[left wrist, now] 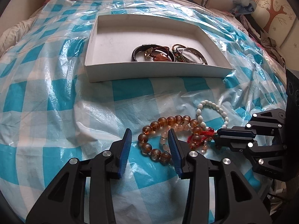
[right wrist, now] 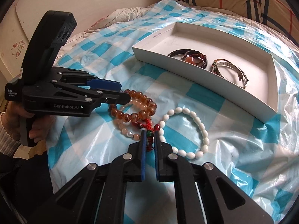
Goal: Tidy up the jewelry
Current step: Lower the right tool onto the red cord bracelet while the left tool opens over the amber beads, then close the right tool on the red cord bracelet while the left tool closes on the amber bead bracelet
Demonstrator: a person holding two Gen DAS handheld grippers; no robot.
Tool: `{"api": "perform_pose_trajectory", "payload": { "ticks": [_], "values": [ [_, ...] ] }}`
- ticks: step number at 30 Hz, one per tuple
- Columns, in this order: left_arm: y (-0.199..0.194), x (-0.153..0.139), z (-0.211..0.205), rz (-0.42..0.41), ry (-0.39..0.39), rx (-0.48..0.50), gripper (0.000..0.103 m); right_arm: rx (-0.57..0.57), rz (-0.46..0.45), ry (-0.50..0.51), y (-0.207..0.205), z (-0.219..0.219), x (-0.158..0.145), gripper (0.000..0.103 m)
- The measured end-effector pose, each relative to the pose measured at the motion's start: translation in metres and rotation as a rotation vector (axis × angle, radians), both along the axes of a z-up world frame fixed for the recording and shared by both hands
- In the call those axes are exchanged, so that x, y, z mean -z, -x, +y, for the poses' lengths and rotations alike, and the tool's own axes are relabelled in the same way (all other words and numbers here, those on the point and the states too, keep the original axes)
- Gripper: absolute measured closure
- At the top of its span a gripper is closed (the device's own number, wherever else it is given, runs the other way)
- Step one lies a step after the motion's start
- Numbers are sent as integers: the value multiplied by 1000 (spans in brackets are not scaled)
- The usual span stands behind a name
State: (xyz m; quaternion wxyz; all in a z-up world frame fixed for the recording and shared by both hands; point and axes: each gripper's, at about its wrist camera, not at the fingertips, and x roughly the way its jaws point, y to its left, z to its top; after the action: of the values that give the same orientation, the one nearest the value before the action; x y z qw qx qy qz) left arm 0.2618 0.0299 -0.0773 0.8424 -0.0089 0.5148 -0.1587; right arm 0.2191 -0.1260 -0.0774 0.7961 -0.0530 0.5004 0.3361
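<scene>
Bracelets lie tangled on the checked plastic sheet (right wrist: 233,149) between the two claws: an amber strand (right wrist: 134,106), a pale pink strand (right wrist: 129,130), a red knotted cord (right wrist: 148,125) with a green bead, and a white strand (right wrist: 192,130).

Right claw (right wrist: 149,136): jaws nearly closed, pinching the red cord and green bead at the tips. The white strand lies just right of its tips; the amber and pink strands lie ahead and to the left.

Left claw (left wrist: 149,140): jaws wide apart, holding nothing. Its right finger rests at the inner edge of the amber loop; most of the loop lies just right of the gap. In the right wrist view the left claw (right wrist: 122,91) tips touch or overlap the amber beads.

Box (right wrist: 186,71): white, shallow, ahead of both claws and well apart from the pile. It already holds a dark braided band (right wrist: 179,53) and metal bangles (right wrist: 231,69).

Hazards, as judged:
- The cord appears tied into the amber strand. Lifting the right claw probably drags several strands at once.
- A tip-only grip on thin cord may slip.
- The slick, wrinkled sheet may shift or lift with the load.
- Closing the left claw now likely catches a single bead, which may roll out.
</scene>
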Motion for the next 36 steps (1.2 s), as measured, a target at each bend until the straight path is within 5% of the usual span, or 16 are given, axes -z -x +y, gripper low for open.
{"api": "perform_pose_trajectory", "payload": {
  "ticks": [10, 14, 21, 24, 30, 32, 34, 36],
  "values": [
    [0, 2, -4, 16, 7, 12, 67, 106, 71, -11, 12, -34, 1, 93],
    [0, 3, -5, 15, 10, 6, 67, 121, 62, -19, 9, -32, 3, 70],
    [-1, 4, 1, 14, 33, -19, 83, 124, 67, -37, 8, -30, 7, 71],
    [1, 1, 2, 6, 33, -18, 91, 126, 68, -43, 9, -32, 6, 93],
    [-2, 1, 8, 15, 45, -23, 91, 137, 75, -46, 12, -36, 4, 93],
    [-4, 2, 14, 23, 68, -52, 89, 140, 87, -55, 11, -36, 5, 87],
    [-5, 4, 17, 26, 78, -66, 84, 135, 80, -51, 11, -34, 7, 70],
    [-6, 6, 16, 26, 80, -64, 82, 130, 77, -43, 11, -32, 9, 70]
  ]
}}
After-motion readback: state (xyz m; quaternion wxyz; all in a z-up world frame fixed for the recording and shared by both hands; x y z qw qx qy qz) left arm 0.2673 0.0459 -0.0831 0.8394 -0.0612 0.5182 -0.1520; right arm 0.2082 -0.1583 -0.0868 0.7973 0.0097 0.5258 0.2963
